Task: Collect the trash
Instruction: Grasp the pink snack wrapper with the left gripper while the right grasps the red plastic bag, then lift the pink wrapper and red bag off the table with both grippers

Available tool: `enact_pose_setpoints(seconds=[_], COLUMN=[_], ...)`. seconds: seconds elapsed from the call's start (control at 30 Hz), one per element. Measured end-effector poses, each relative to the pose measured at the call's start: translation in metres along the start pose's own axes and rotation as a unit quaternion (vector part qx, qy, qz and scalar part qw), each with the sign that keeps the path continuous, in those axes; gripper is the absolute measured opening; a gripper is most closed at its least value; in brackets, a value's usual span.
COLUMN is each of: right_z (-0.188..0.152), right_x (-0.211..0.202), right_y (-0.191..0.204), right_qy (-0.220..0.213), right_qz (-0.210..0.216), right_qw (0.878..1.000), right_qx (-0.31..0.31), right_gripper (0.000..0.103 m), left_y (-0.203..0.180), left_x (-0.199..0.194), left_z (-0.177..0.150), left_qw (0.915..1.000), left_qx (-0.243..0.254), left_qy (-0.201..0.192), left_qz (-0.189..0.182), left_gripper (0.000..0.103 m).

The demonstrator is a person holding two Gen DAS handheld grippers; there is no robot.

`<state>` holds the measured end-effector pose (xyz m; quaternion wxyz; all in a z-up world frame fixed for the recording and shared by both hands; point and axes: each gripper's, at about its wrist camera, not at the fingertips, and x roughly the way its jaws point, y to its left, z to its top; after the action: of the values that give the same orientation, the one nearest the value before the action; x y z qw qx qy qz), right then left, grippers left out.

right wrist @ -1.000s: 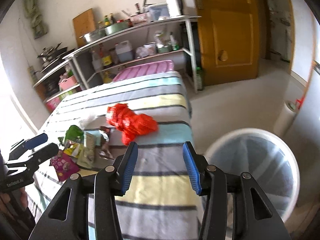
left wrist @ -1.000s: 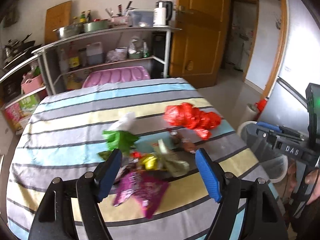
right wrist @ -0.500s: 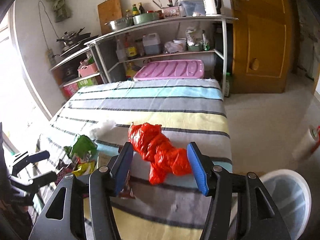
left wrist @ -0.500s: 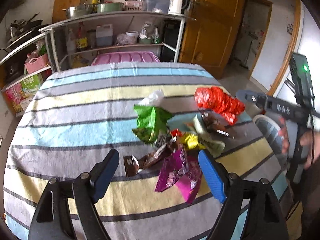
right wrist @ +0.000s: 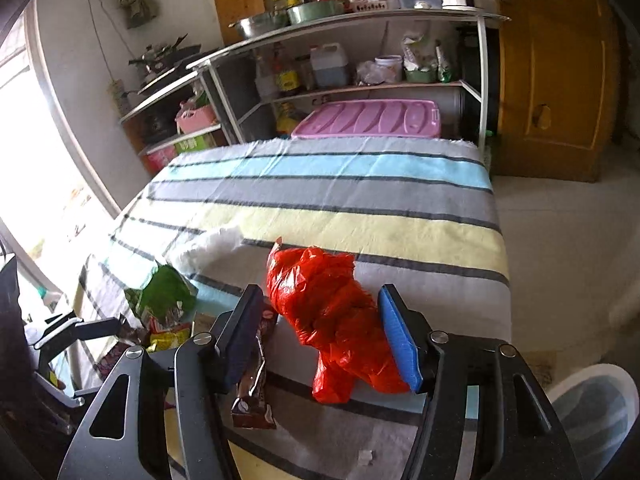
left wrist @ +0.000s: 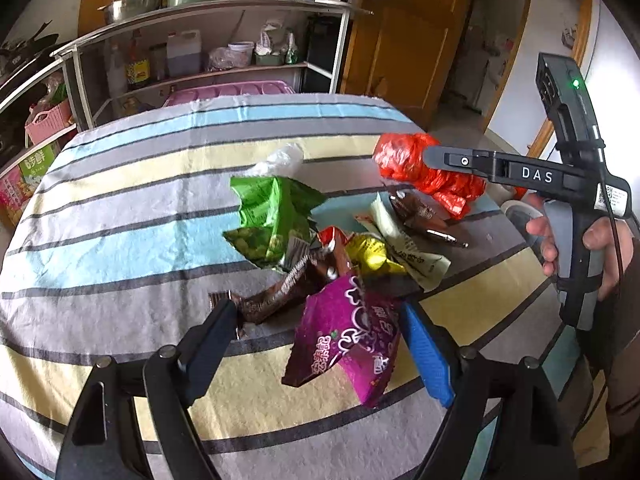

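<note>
A pile of snack wrappers lies on the striped tablecloth: a purple wrapper, a brown wrapper, a green bag and a yellow one. My left gripper hovers open just over the near side of the pile, with the purple wrapper between its fingers and not pinched. A crumpled red plastic bag lies between the fingers of my right gripper, whose jaws are opening; the left pad stands apart from it. A brown carton lies under the left finger.
A white bin with a liner stands on the floor off the table's right edge. Behind the table are a metal shelf rack, a pink tub lid and a wooden door. A white crumpled wad lies mid-table.
My left gripper has come down closer to the wrapper pile. My right gripper swung from the bin side over the table to the red bag, and its jaws widened.
</note>
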<state>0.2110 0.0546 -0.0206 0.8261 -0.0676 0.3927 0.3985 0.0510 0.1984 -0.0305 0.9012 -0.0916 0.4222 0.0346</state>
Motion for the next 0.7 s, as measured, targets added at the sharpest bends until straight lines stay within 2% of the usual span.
enact_pose_setpoints(seconds=[0.13, 0.27, 0.33, 0.43, 0.47, 0.7], right_z=[-0.001, -0.002, -0.002, -0.003, -0.003, -0.007], right_x=[0.004, 0.008, 0.007, 0.006, 0.005, -0.001], right_y=[0.003, 0.008, 0.008, 0.007, 0.007, 0.009], right_qy=[0.008, 0.014, 0.014, 0.012, 0.010, 0.004], right_qz=[-0.020, -0.043, -0.044, -0.046, -0.050, -0.053], right_qw=[1.000, 0.998, 0.998, 0.998, 0.998, 0.998], right_qx=[-0.011, -0.034, -0.031, -0.029, -0.029, -0.027], right_gripper=[0.061, 0.061, 0.061, 0.054, 0.048, 0.046], left_y=[-0.004, -0.007, -0.007, -0.008, -0.008, -0.004], left_x=[0.002, 0.002, 0.002, 0.001, 0.000, -0.008], left_z=[-0.001, -0.002, -0.002, -0.002, -0.003, -0.006], left_qw=[0.9999, 0.9999, 0.9999, 0.9999, 0.9999, 1.0000], left_qx=[0.006, 0.010, 0.011, 0.012, 0.012, 0.005], left_qy=[0.001, 0.001, 0.000, 0.000, -0.001, -0.006], left_qz=[-0.009, -0.007, -0.008, -0.009, -0.009, -0.006], left_gripper=[0.084, 0.071, 0.069, 0.063, 0.060, 0.050])
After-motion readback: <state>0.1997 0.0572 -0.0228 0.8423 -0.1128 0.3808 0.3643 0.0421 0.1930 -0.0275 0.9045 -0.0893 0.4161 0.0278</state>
